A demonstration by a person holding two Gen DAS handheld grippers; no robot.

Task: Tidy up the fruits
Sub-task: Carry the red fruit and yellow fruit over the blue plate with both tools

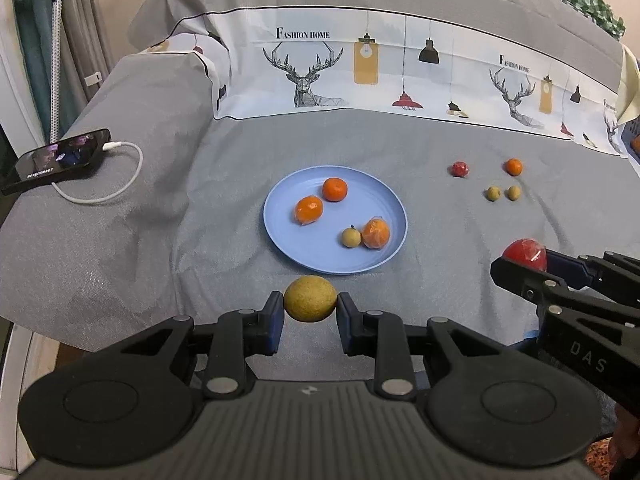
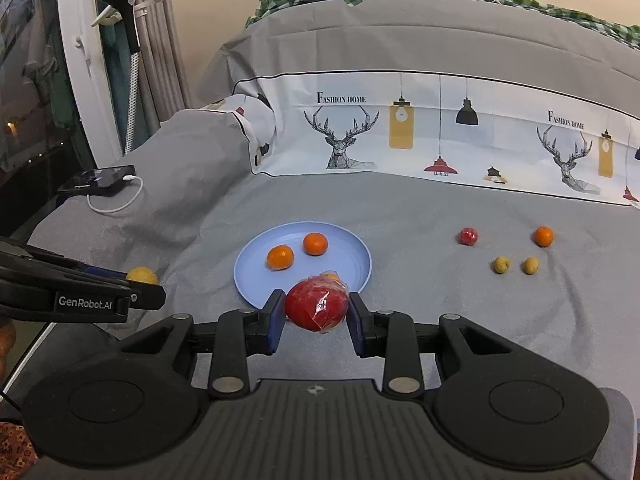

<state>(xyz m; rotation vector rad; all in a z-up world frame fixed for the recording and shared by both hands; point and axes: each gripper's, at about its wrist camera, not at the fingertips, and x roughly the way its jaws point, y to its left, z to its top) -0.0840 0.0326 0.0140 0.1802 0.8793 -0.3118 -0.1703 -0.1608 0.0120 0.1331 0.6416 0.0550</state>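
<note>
My left gripper [image 1: 311, 305] is shut on a yellow-brown round fruit [image 1: 310, 298], held just in front of the blue plate [image 1: 280, 216]. My right gripper [image 2: 317, 310] is shut on a red plastic-wrapped fruit [image 2: 316, 306], near the plate's [image 2: 252, 264] front edge. The plate holds three oranges [image 1: 334, 189] [image 1: 308, 209] [image 1: 375, 233] and a small yellow-brown fruit [image 1: 351, 237]. To the right on the grey cloth lie a small red fruit [image 1: 459, 169], an orange [image 1: 513, 167] and two small yellow-brown fruits [image 1: 493, 193] [image 1: 513, 192]. The right gripper also shows in the left wrist view [image 1: 524, 258].
A phone [image 1: 56, 158] on a white charging cable [image 1: 120, 176] lies at the left on the grey cloth. A raised backrest with a deer-print cover [image 1: 360, 72] runs along the far side. The cloth's front-left edge drops off near a curtain [image 2: 120, 60].
</note>
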